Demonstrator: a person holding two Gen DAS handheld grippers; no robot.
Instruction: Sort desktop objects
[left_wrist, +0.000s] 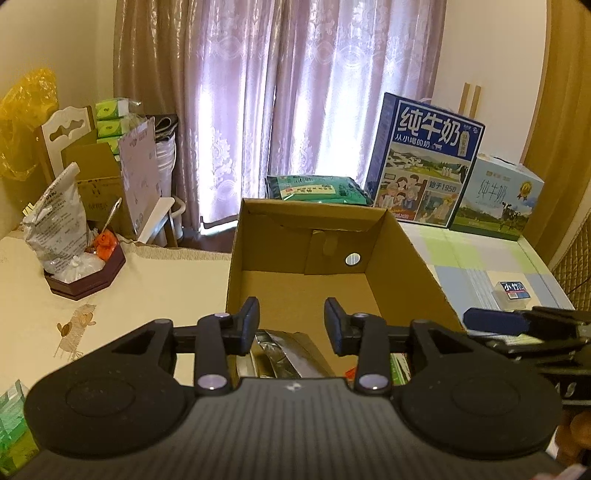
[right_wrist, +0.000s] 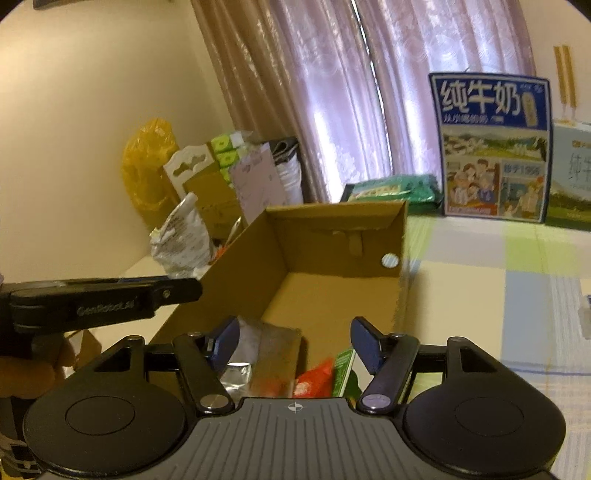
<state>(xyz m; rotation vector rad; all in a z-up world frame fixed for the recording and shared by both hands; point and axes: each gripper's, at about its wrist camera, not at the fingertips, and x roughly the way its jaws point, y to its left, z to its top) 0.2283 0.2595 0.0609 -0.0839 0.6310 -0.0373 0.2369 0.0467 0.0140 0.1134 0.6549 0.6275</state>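
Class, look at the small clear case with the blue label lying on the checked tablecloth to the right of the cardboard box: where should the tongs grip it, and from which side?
Grip the small clear case across its two shorter sides, coming down from above. It lies flat on the tablecloth with its label up and free space around it, so a top approach looks easiest. The right tongs, open and nearest, probably suit best.

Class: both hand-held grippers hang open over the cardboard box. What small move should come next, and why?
Probably swing the right hand-held gripper toward the small boxed item on the checked cloth: both sets of jaws are empty, the cardboard box already holds packets, and that item lies outside, nearest the right.
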